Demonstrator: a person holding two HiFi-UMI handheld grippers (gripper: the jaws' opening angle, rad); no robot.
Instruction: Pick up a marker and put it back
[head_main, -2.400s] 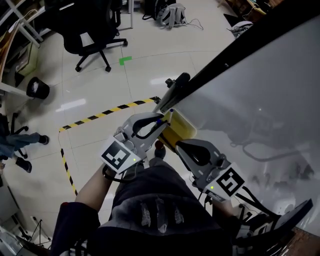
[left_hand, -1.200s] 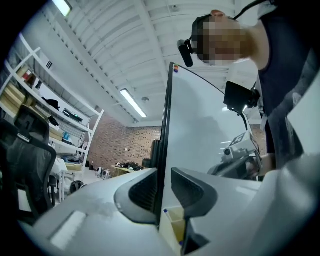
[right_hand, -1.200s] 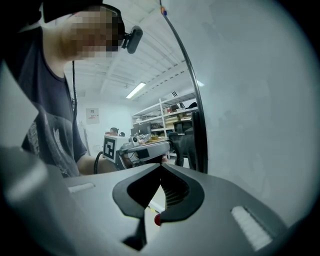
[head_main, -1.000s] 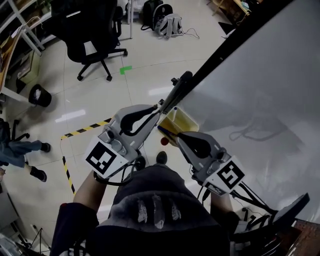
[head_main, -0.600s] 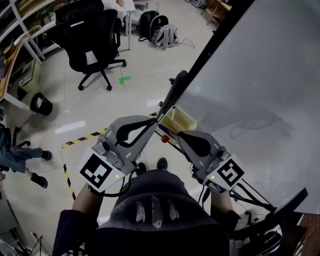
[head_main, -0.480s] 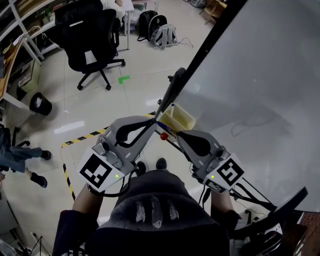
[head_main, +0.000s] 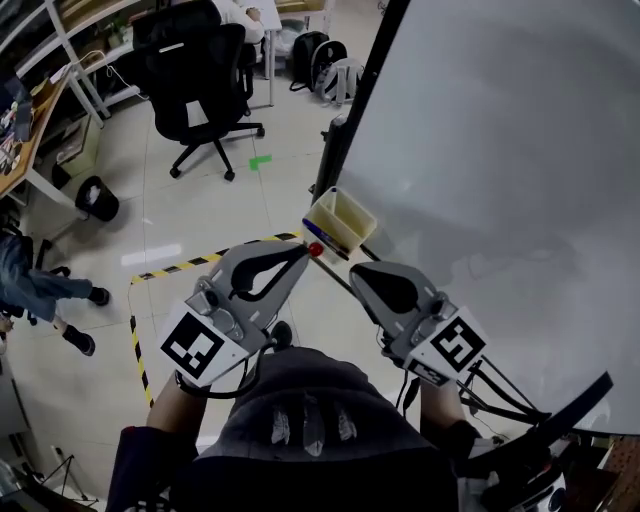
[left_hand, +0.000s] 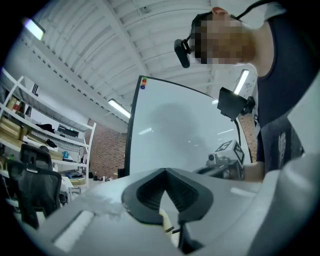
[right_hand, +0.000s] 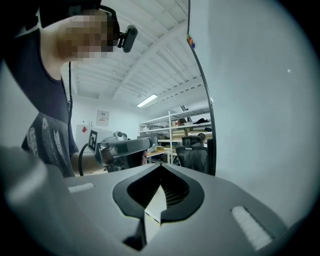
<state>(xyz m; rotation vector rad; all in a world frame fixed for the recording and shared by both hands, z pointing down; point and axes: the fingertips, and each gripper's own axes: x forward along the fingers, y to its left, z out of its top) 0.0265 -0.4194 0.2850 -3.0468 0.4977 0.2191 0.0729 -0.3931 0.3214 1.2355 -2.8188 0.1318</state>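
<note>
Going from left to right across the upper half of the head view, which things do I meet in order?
black bin → black office chair → backpacks → whiteboard

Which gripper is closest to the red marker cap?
The left gripper: its shut tip sits right beside the red cap, just below the yellow tray. The right gripper is farther off, on the cap's other side.
</note>
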